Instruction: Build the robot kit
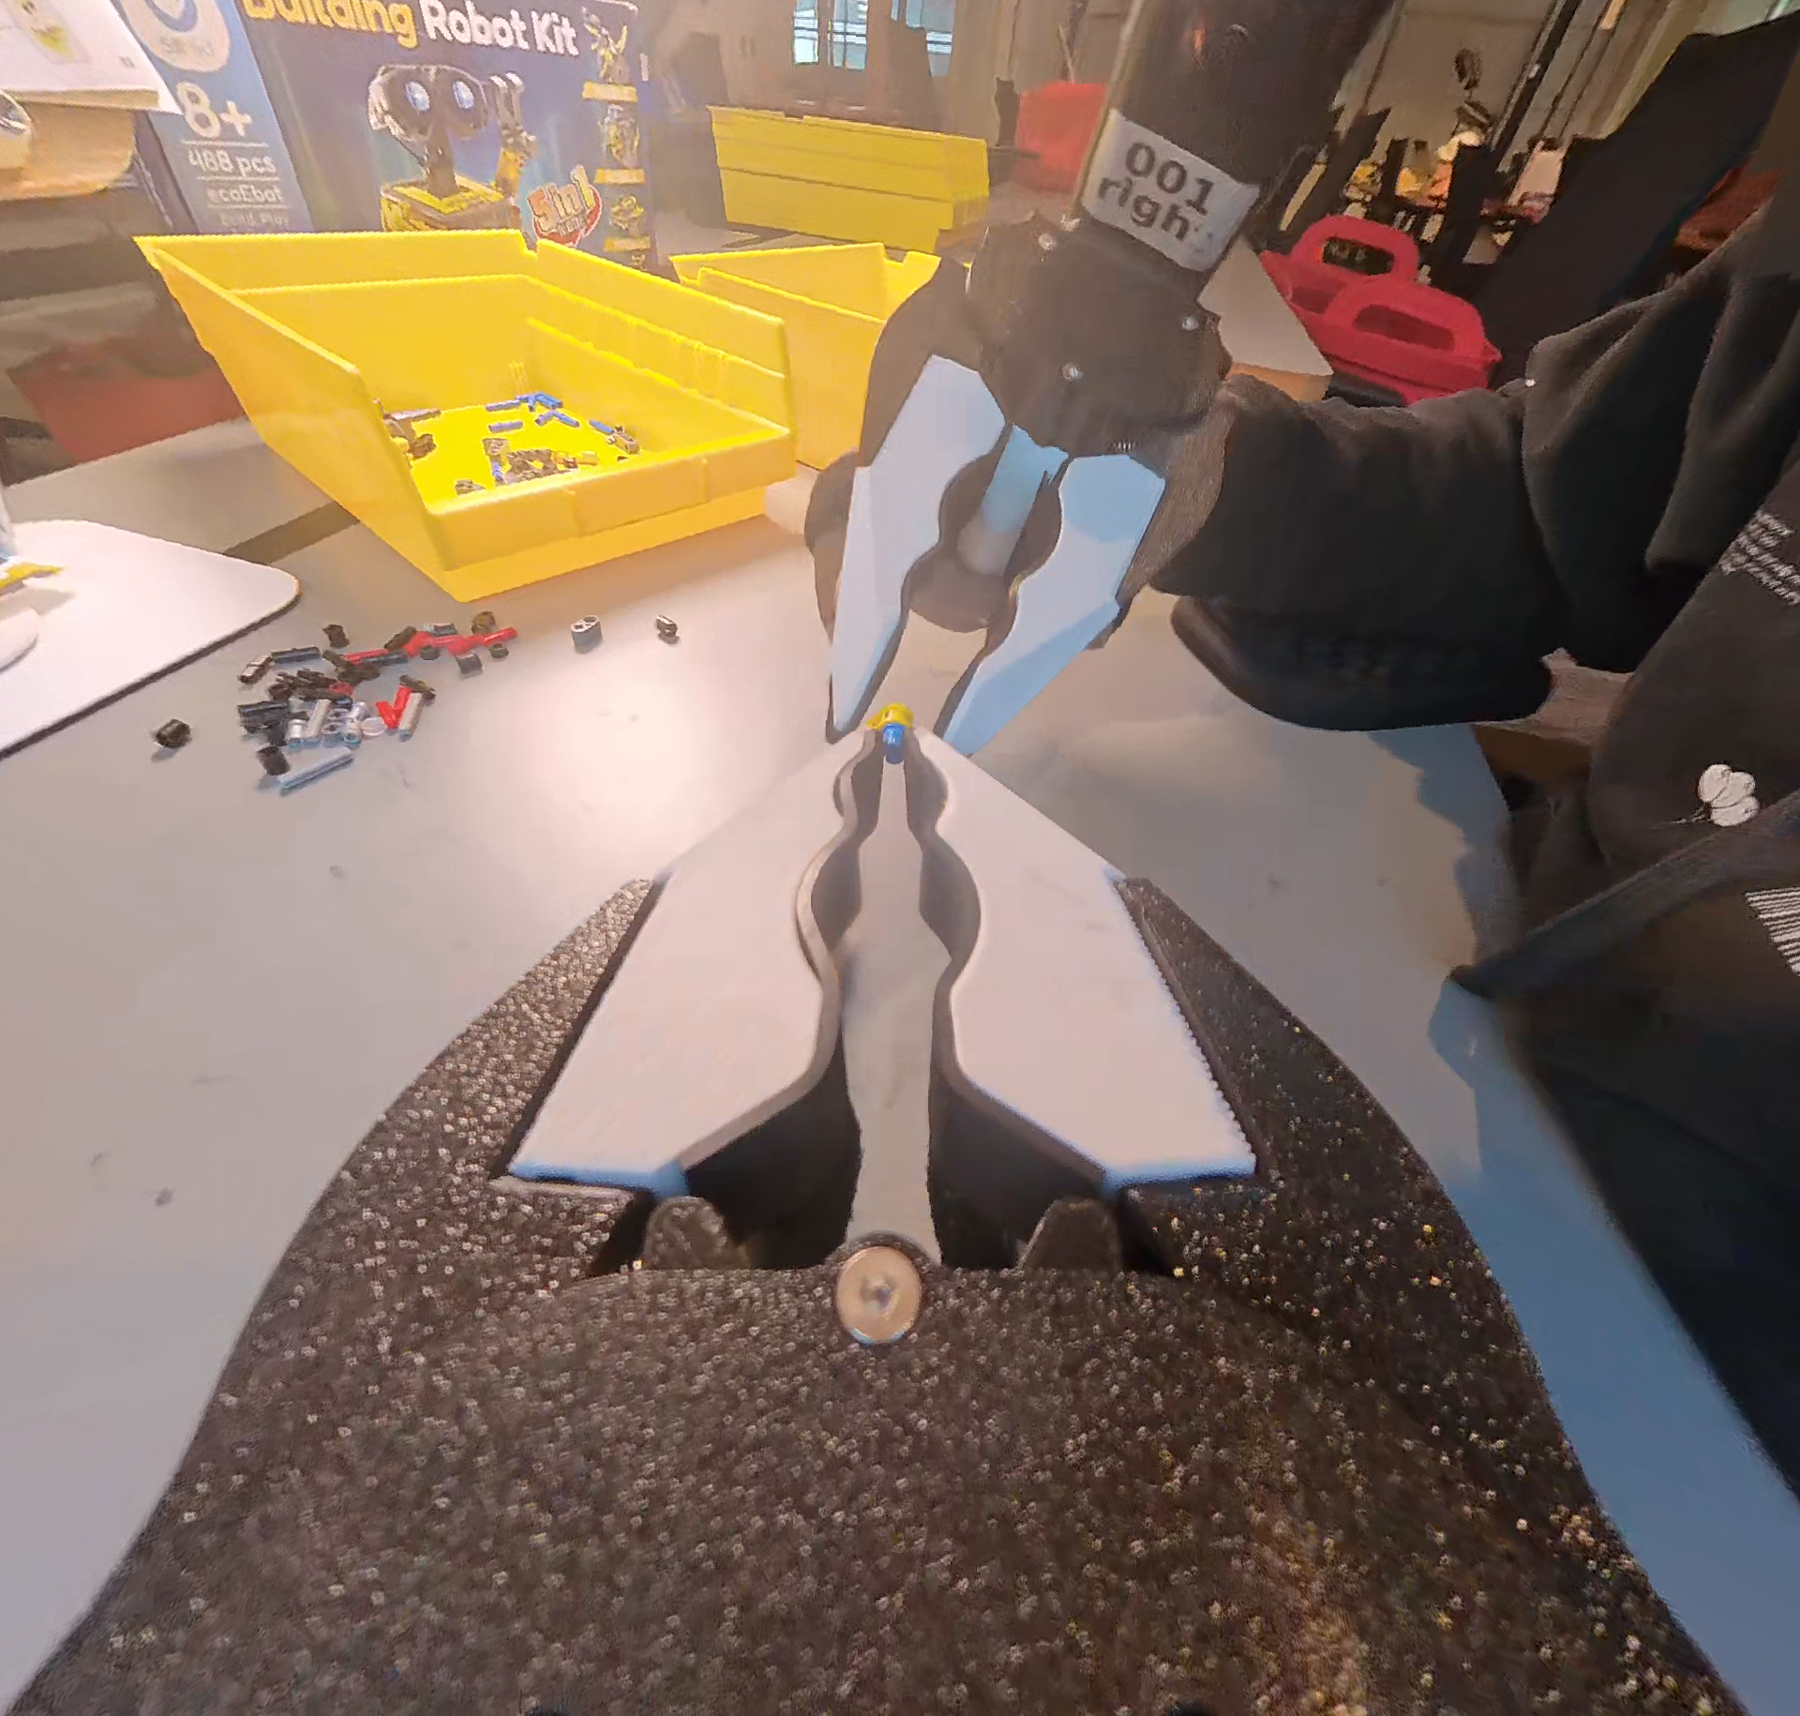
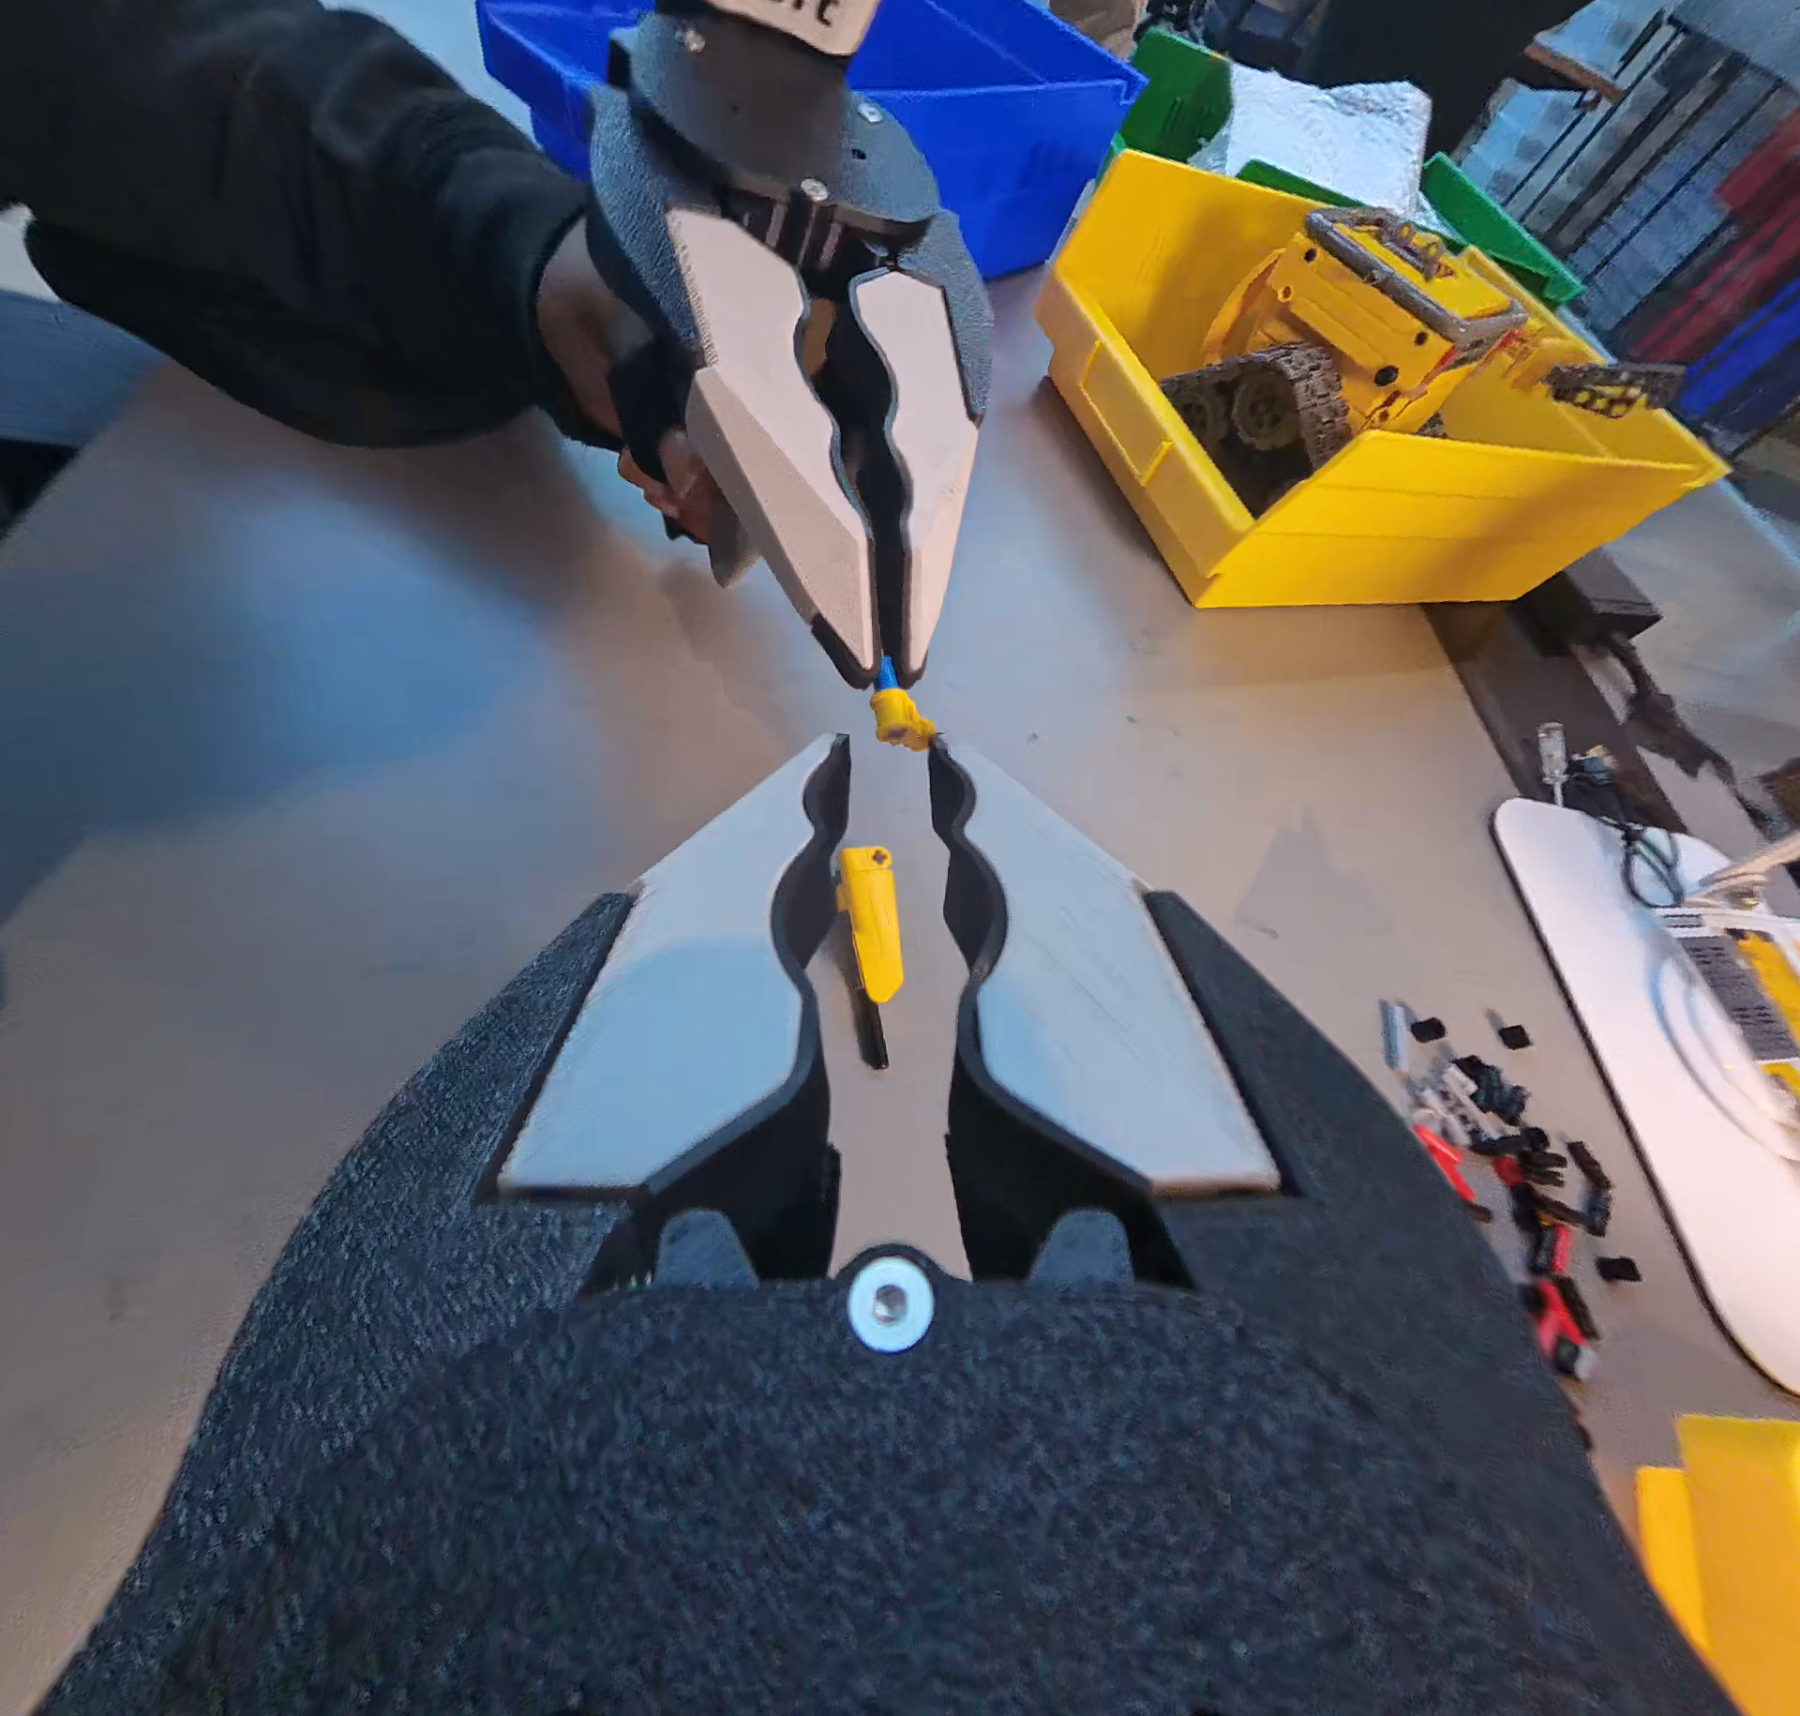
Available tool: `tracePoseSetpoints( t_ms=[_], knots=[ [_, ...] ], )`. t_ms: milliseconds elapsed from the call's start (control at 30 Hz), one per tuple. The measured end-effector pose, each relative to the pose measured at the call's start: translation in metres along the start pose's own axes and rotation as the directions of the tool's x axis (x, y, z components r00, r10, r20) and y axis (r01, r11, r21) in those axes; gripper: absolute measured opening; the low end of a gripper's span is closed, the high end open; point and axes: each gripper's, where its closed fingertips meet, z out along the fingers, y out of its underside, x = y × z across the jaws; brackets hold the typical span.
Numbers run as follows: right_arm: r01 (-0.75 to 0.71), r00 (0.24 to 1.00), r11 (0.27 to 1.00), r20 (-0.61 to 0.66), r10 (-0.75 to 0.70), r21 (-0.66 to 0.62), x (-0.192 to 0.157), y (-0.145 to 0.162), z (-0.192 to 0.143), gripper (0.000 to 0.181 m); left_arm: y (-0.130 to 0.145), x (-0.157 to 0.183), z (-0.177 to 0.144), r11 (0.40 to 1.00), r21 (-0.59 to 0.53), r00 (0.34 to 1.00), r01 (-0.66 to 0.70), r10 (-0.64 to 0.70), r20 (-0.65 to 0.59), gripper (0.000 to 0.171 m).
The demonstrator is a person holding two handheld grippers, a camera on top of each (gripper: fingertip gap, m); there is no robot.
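Note:
My left gripper [image 1: 888,746] is shut on a small blue pin with a yellow connector [image 1: 888,722] on its end and holds it just above the grey table [image 1: 390,939]. The right wrist view shows the same left gripper [image 2: 891,674] and the pin with connector [image 2: 898,719]. My right gripper [image 2: 886,746] is open, its tips on either side of the connector, the right tip very close to it. It also shows in the left wrist view [image 1: 902,736]. A yellow piece with a black axle [image 2: 870,929] lies on the table between the right fingers.
A yellow bin [image 1: 604,520] with small parts stands at the back left, before a boxed kit [image 1: 390,110]. Loose pieces [image 1: 331,685] lie beside a white pad [image 1: 117,617]. Another yellow bin [image 2: 1364,539] holds a yellow tracked model [image 2: 1344,335], near a blue bin [image 2: 974,91]. Less than 4 cm separates the two grippers' tips.

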Motion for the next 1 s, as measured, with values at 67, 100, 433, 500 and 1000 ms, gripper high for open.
tracePoseSetpoints(
  t_ms=[67,100,433,500,1000],
  knots=[
    [0.087,0.996,0.996,-0.032,-0.088,-0.036,-0.002,0.002,0.004,0.007,0.0,0.003,0.002,1.0,-0.001,1.0,0.021,-0.021,-0.023,0.003],
    [0.115,0.993,0.992,-0.033,-0.117,-0.052,-0.003,0.004,0.005,0.007,0.001,0.003,0.003,1.0,-0.008,1.0,0.016,-0.016,-0.02,0.003],
    [0.08,0.996,0.997,-0.025,-0.08,-0.022,0.004,0.008,-0.004,0.006,0.004,0.001,0.001,0.985,0.01,0.982,0.17,-0.169,-0.079,0.014],
    [0.073,0.997,0.997,-0.04,-0.071,0.037,0.008,-0.002,-0.011,0.006,-0.001,-0.002,-0.003,0.962,0.037,0.957,0.272,-0.266,-0.12,0.024],
    [0.349,0.928,0.937,-0.132,-0.349,-0.021,-0.005,-0.018,0.003,0.006,-0.005,0.018,0.003,0.862,-0.013,0.814,0.506,-0.483,-0.323,0.023]
  ],
)
